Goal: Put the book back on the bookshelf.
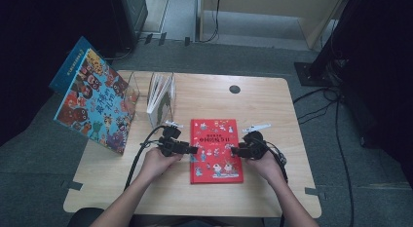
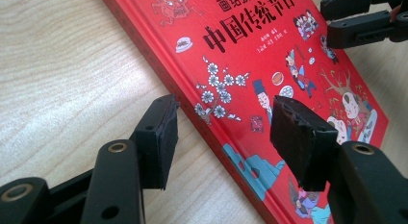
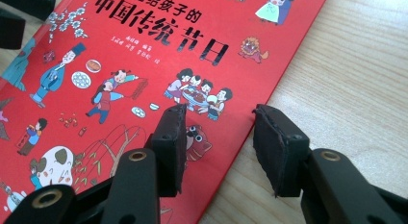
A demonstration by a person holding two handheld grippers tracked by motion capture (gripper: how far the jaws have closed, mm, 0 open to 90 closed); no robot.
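Red book (image 1: 215,150), one, lies flat with an edge between each gripper's parted jaws, unclamped: left gripper (image 2: 223,132), right gripper (image 3: 219,137). Its corners are cut off in both gripper views.

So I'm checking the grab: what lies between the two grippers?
In the high view, the red book lies flat on the table between the left gripper and the right gripper, one at each side edge.
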